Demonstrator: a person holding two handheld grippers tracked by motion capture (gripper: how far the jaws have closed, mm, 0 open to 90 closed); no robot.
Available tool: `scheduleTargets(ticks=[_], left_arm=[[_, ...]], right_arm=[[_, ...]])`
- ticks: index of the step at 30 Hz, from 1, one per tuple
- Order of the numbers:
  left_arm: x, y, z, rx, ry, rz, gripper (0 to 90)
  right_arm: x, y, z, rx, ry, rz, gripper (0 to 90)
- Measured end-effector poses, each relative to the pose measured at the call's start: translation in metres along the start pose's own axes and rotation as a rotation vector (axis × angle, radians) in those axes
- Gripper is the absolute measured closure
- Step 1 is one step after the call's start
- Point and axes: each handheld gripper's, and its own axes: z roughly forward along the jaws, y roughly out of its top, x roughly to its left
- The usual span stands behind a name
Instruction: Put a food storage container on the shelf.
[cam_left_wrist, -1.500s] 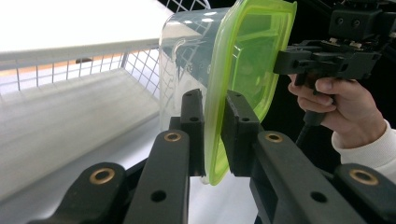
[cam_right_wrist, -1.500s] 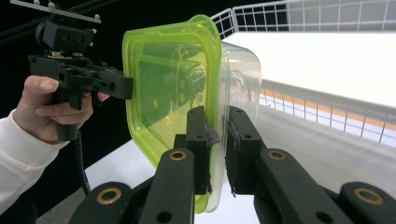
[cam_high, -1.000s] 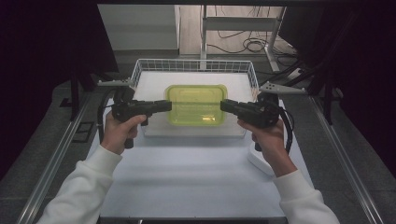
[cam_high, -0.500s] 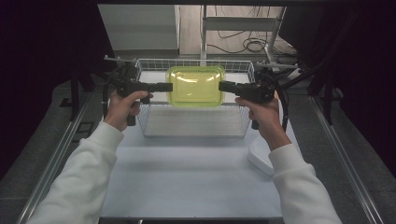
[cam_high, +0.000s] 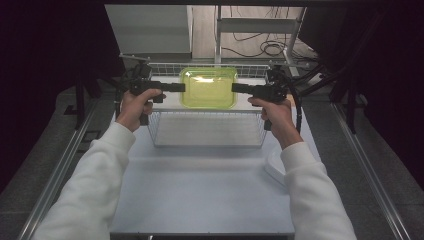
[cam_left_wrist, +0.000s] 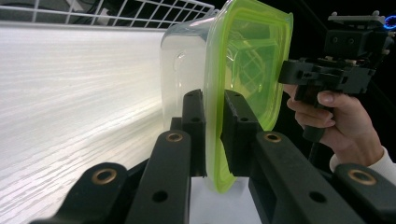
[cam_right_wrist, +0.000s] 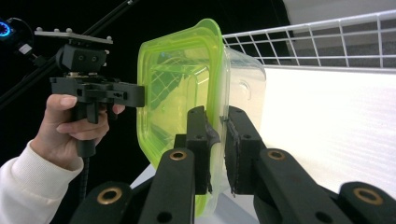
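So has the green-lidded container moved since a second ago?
Yes. The container went from before the wire basket's near rim, away from the person, to above its far side.

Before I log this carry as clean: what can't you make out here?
- Container's contents: high view, glare on the green lid; both gripper views look through tinted plastic.
- Wire basket's far floor: high view, the container covers it.
- Left claw's and right claw's pad contact: high view, too small.

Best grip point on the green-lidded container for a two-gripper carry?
Grip the green lid rim on the container's two short ends, coming in level from either side. The rim juts past the clear body, giving flat jaws a thin lip. The left gripper and right gripper pinch it so.
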Motion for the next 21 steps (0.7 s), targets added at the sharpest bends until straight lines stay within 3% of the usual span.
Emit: scheduleTargets(ticks=[12,16,20,21], left_arm=[[0.012,0.002,0.008,0.029,0.031,-0.047,81.3],[0.016,0.003,0.01,0.019,0.017,-0.073,81.2],[0.02,0.006,0.011,0.017,0.011,-0.131,81.1],[0.022,0.008,0.012,0.016,0.016,-0.162,81.1]], right_arm=[[-0.015,0.002,0.014,0.035,-0.029,0.075,80.5],[-0.02,0.002,0.017,0.041,-0.031,0.111,80.2],[-0.025,0.003,0.02,0.045,-0.027,0.155,79.4],[-0.027,0.004,0.022,0.04,-0.031,0.171,78.7]])
